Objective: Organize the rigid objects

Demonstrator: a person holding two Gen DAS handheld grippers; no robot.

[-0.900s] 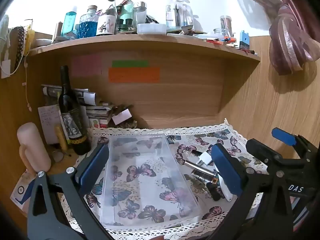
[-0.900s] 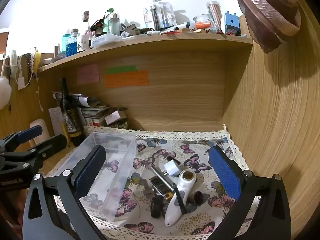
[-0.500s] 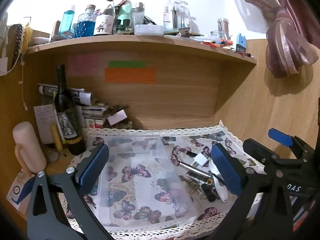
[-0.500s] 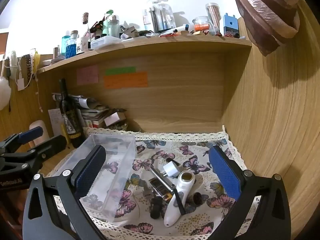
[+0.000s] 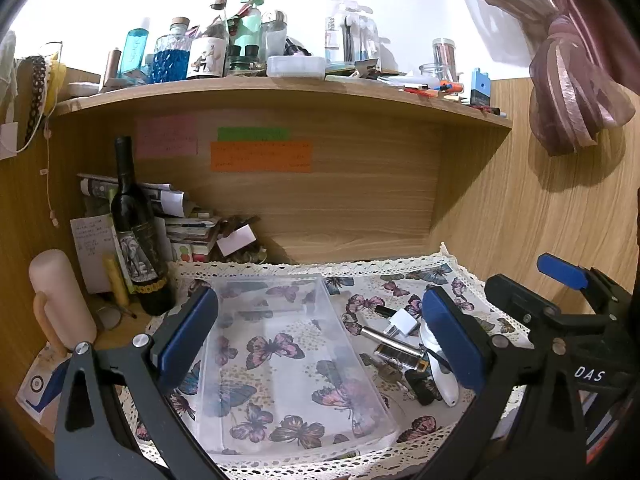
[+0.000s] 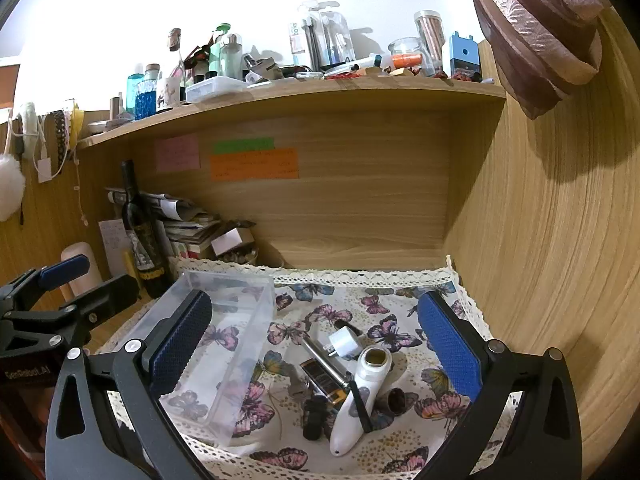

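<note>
A clear plastic box lies empty on the butterfly cloth. Right of it sits a heap of small items: a white handheld device, a white plug adapter, a metal rod, a dark flat case, a black cap and a brown cap. My left gripper hovers open above the box. My right gripper hovers open above the heap. Neither holds anything.
A dark wine bottle and stacked papers stand at the back left. A pink cylinder stands at the far left. The shelf overhead is crowded with bottles. A wooden wall closes the right side.
The left wrist view has shifted a little, so the box and heap sit slightly further left in it. The right wrist view is almost unchanged. Both grippers stay open.
</note>
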